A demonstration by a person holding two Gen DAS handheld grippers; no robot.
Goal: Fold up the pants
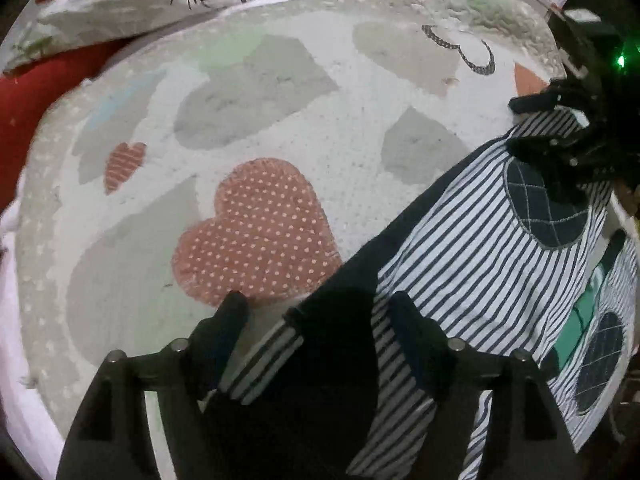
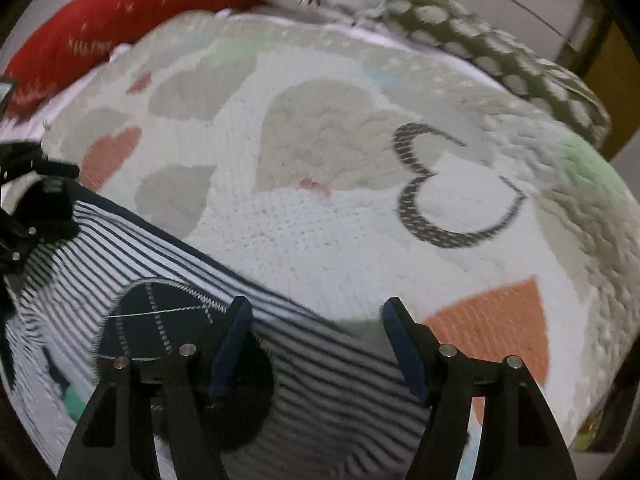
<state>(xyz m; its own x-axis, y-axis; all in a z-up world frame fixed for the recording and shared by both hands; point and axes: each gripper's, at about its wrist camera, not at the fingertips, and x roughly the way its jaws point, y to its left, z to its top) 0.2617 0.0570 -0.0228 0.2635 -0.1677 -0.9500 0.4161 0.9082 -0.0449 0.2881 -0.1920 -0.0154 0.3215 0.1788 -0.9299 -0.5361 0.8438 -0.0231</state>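
The pants are navy-and-white striped with dark quilted round knee patches and a navy edge. They lie on a heart-patterned quilt, running from my left gripper to my right one. My left gripper is open, its fingers wide apart over the dark cuff end of the pants. My right gripper is open over the striped cloth, next to a knee patch. In the left wrist view the right gripper shows at the far right, over the pants.
The quilt covers a bed; a red cushion, a floral pillow and a dotted green pillow lie along its far side. The bed edge drops off at the right, with a green item below.
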